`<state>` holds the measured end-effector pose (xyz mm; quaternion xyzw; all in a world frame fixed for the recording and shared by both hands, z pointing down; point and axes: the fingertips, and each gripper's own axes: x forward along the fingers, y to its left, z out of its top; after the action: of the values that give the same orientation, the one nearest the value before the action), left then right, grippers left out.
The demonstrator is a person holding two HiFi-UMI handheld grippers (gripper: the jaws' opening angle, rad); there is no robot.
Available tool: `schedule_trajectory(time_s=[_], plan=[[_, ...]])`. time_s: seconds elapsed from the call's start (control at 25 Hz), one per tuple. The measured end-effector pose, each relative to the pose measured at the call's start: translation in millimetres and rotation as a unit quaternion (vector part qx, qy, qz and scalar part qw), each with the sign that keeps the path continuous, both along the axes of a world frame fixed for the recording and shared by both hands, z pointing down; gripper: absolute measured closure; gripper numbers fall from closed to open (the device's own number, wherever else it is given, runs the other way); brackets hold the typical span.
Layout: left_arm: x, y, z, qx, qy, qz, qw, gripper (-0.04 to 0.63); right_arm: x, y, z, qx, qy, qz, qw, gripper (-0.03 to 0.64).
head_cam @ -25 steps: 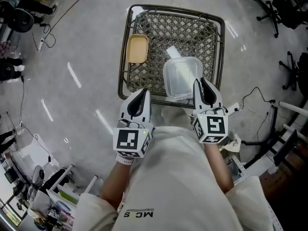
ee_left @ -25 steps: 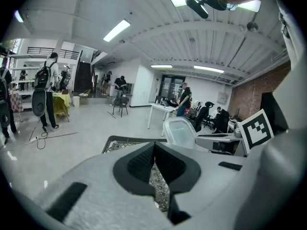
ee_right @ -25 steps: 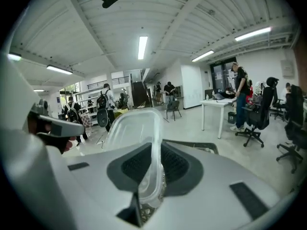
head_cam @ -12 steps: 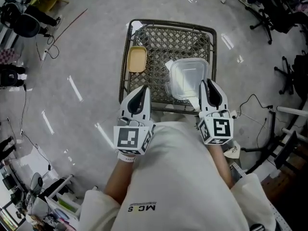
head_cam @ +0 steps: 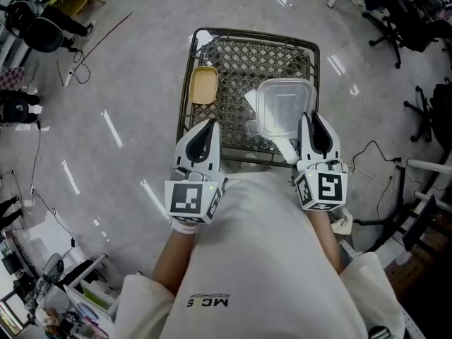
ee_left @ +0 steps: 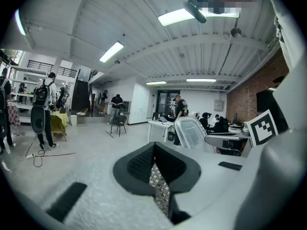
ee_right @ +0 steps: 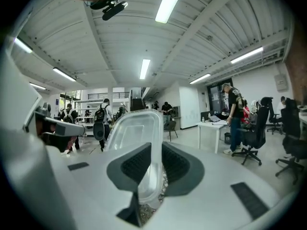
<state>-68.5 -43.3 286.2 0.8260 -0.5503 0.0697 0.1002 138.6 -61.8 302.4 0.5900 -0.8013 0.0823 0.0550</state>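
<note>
The clear box (head_cam: 285,108) has gone a little to the right and further out over the basket since a moment ago. My two tools sit almost where they were.

The grey floor (head_cam: 127,83) is the biggest thing under me. On it stands the wire basket (head_cam: 254,35), dark and full of holes. The clear box is over the right side of the basket, near my end of it. It is see-through, with round corners, and I can see the basket wires through it.

My right gripper (head_cam: 311,122) pinches the near edge of the box. In the right gripper view the box (ee_right: 136,128) stands up tall between the two dark pads, and the pads press on it from both sides.

My left gripper (head_cam: 207,129) is at the near left edge of the basket. Its jaws are closed together and there is nothing between them.

A small tan dish (head_cam: 203,85) lies in the left side of the basket, well apart from the box.
</note>
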Motion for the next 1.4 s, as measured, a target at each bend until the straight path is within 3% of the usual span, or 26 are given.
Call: schedule_trajectory(time_s=[1.4], plan=[[5.8,8.4,2.4,-0.001,0.007,0.0,1.0,0.571,2.6,14.5,-8.6,0.015,0.014,-0.001,1.0,0.537]])
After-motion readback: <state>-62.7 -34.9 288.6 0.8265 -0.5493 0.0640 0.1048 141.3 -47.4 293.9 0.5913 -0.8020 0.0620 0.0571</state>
